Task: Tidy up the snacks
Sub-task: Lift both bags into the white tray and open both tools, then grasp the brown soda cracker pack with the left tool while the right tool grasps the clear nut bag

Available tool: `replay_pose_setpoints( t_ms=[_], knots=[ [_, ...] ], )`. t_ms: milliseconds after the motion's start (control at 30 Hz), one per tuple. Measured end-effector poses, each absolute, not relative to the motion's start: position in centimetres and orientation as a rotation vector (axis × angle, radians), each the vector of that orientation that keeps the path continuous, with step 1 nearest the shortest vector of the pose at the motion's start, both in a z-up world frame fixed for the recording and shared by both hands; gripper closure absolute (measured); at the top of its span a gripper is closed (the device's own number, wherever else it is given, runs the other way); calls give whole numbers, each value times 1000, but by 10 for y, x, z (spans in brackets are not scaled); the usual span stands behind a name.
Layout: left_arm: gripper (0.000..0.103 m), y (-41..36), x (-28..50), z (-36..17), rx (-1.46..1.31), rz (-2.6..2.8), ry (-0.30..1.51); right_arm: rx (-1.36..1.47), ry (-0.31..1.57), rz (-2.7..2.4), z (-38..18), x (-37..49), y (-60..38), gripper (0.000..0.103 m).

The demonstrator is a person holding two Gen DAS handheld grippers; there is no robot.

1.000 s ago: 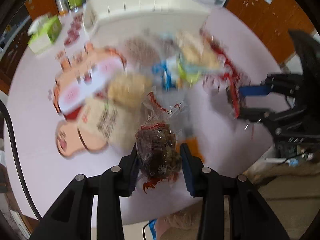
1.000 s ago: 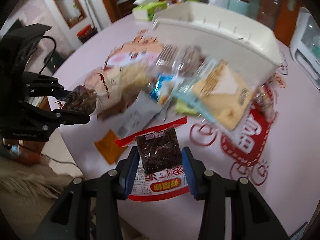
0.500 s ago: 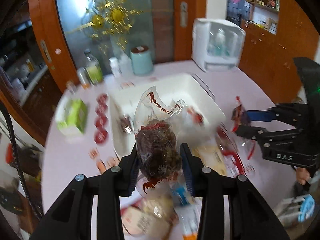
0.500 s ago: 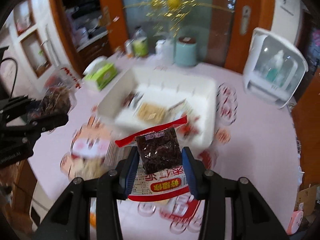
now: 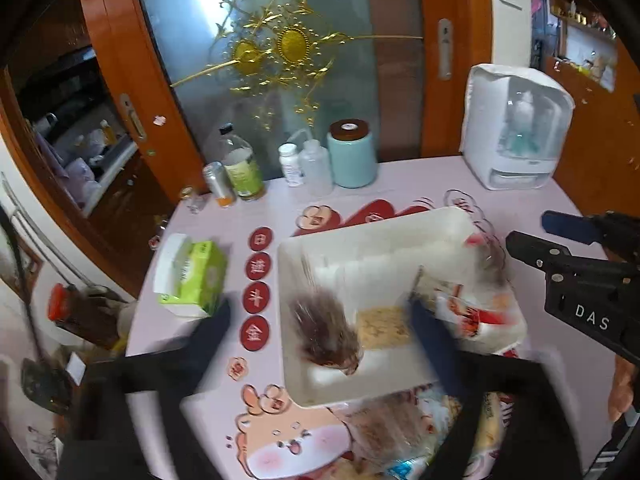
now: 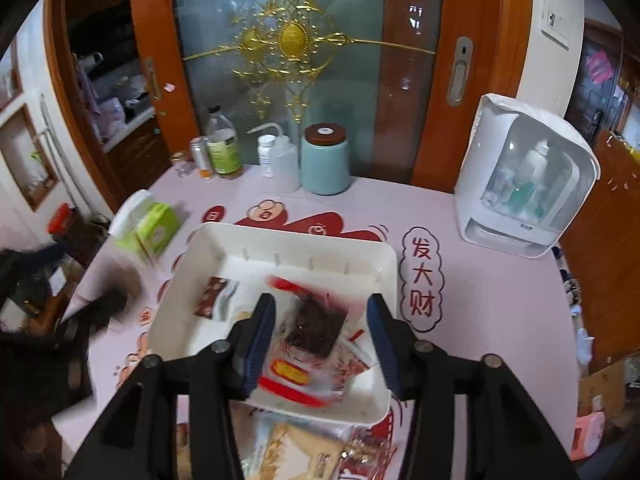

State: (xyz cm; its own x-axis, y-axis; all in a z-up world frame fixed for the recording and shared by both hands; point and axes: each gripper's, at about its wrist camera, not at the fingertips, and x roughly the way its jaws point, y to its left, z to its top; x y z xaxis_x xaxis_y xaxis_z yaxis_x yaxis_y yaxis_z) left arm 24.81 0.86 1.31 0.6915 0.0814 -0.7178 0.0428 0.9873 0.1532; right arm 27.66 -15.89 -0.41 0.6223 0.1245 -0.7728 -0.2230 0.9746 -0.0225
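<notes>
A white bin stands on the pink table. My left gripper is open above its left part; a clear bag of dark snacks, blurred, drops free into the bin beside a yellow packet. My right gripper is open over the bin's right part; a red-edged packet of dark snacks, blurred, falls between the spread fingers. A small brown packet lies in the bin. The right gripper also shows at the right of the left wrist view.
More snack packets lie in front of the bin. A green tissue box stands left of it. Bottles, a can and a teal jar line the far edge. A white appliance stands at the far right.
Both grippers have opened over the bin and let go of their packets, which are falling into it. Before, each was shut on its packet, carrying it up from the table.
</notes>
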Motion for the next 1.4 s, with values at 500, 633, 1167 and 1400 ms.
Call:
replay_pose_setpoints(
  t_ms=[500, 633, 1167, 1400],
  knots=[
    [3, 52, 221, -5, 59, 86, 866, -68, 937, 209, -14, 257, -179, 50],
    [3, 62, 201, -9, 47, 98, 870, -78, 946, 196, -17, 241, -186, 50],
    [3, 106, 122, -92, -84, 210, 1019, -51, 1094, 127, -85, 185, -240, 50],
    [3, 118, 106, -133, -153, 288, 1096, -29, 1160, 120, -117, 177, -252, 50]
  ],
)
